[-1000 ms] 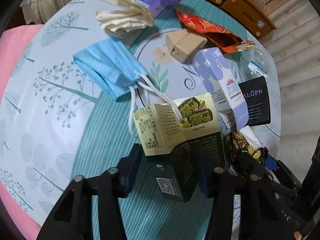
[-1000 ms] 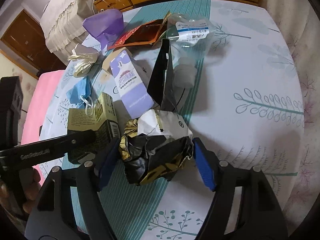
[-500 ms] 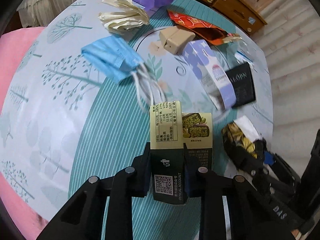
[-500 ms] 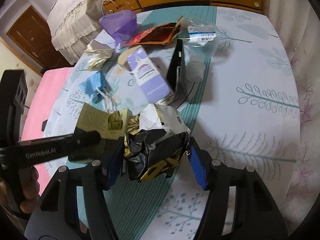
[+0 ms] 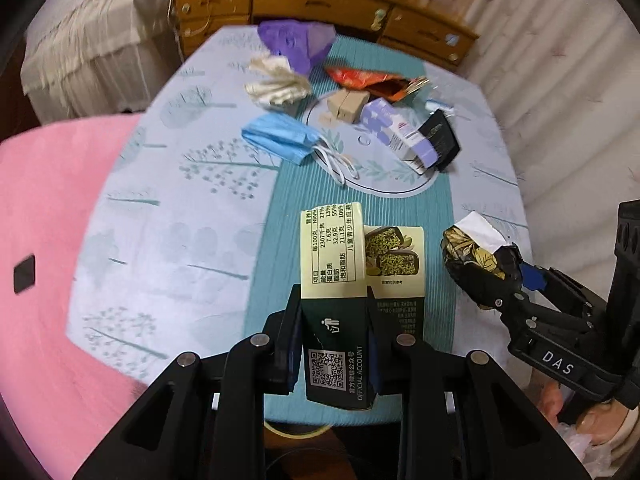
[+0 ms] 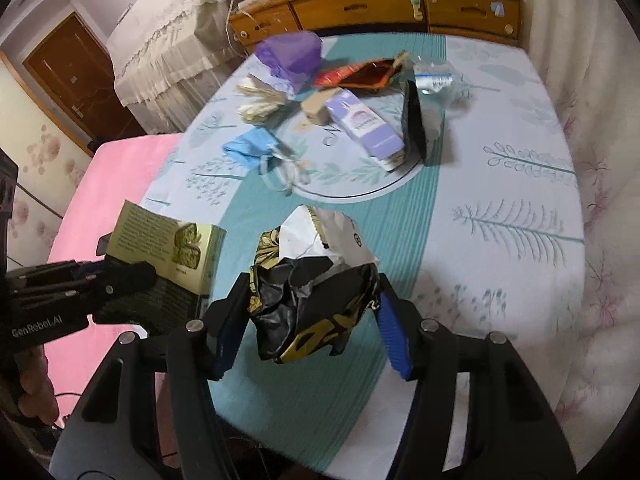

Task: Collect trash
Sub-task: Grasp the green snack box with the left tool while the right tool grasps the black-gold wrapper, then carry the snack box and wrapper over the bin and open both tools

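Left gripper (image 5: 334,340) clamped on green-and-cream snack box (image 5: 340,280); its jaws closed in over the last second, pads now pressing both sides, box held above the near edge of the table (image 5: 168,208). Right gripper (image 6: 310,320) clamped on crumpled black-and-gold wrapper (image 6: 312,292), jaws also narrowed onto it, wrapper clear of the table. Beyond, lying on the table: blue face mask (image 5: 276,140), purple-white carton (image 5: 400,132) against a black pouch (image 5: 440,140), tan box (image 5: 348,104), red wrapper (image 5: 372,80), cream crumpled paper (image 5: 276,84), purple bag (image 5: 296,40). Wooden drawer cabinet (image 6: 400,4) behind the table.
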A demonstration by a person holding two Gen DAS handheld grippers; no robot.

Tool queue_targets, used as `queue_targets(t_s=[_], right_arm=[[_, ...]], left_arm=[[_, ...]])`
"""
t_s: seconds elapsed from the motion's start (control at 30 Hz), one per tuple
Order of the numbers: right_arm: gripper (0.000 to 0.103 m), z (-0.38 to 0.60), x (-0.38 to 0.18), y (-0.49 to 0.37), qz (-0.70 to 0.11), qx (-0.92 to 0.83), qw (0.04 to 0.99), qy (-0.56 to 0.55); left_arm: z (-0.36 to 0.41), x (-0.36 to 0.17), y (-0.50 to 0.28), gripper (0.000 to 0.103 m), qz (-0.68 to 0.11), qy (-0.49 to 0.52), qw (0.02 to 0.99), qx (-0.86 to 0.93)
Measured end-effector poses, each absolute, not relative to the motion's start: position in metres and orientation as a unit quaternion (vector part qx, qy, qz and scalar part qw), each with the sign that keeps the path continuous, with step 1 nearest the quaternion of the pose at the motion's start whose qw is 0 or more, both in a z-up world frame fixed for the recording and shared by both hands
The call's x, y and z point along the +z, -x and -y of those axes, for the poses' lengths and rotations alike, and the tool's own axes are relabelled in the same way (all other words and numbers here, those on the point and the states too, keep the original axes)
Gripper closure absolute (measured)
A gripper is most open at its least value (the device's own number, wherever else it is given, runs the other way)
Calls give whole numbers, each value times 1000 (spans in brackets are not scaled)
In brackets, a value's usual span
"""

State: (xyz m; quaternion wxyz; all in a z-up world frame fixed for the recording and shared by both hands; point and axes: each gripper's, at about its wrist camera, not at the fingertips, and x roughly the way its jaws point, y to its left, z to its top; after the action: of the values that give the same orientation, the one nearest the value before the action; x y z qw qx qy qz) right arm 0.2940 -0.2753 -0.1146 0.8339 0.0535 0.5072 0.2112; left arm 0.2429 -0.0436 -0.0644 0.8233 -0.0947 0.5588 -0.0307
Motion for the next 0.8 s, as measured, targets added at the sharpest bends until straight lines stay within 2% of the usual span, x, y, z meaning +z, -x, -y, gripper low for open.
queue_targets(t_s=[0.37, 0.57, 0.8], right_arm=[[48, 203, -62, -141, -452, 145, 875, -96], [49, 163, -57, -59, -452, 111, 880, -96], [49, 142, -57, 12, -476, 85, 871, -85]], left_arm=[[-23, 5, -108, 78, -475, 26, 869, -137], [-56, 9, -36, 78, -463, 10, 870, -169], [-71, -11, 26, 78, -488, 7, 853, -185]])
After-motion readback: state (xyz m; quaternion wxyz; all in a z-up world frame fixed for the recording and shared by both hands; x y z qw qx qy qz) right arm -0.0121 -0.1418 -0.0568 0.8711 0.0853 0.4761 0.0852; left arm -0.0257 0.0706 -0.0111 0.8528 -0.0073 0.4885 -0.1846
